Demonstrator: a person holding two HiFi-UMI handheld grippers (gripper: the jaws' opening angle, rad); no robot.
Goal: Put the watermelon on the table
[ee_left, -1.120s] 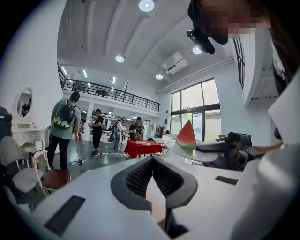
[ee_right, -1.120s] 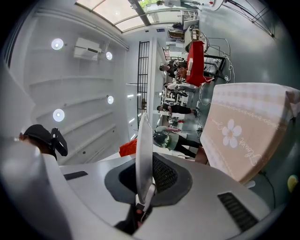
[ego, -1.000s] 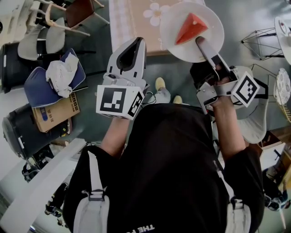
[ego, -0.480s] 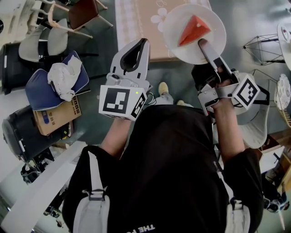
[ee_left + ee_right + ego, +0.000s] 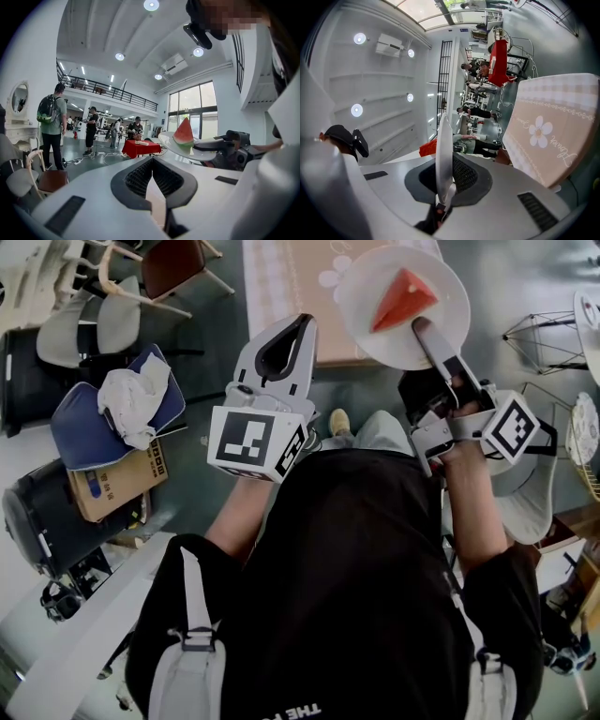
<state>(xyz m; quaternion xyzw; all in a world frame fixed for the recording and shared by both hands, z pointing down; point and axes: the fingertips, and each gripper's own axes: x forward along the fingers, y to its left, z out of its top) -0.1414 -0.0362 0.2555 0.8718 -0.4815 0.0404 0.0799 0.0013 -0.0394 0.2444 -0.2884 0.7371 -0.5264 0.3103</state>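
A red watermelon wedge (image 5: 403,298) stands on a white plate (image 5: 370,329) held in the air over the near edge of the table (image 5: 291,292), which has a beige flowered cloth. My right gripper (image 5: 419,327) is shut on the plate's near rim. In the right gripper view the plate (image 5: 444,140) runs edge-on between the jaws of that gripper (image 5: 444,165), with the table (image 5: 548,136) to the right. My left gripper (image 5: 303,324) is shut and empty, left of the plate. The left gripper view shows its own closed tips (image 5: 151,161), with the watermelon (image 5: 183,132) beyond them.
Chairs (image 5: 103,315) stand at the upper left. Below them are a blue cushion (image 5: 84,423) with a white cloth, a cardboard box (image 5: 117,474) and a black bin (image 5: 42,517). A wire stand (image 5: 544,329) is on the right. Several people (image 5: 51,126) stand far off.
Both grippers and the plate have moved a little forward toward the table. The right gripper's hold on the rim is the same.
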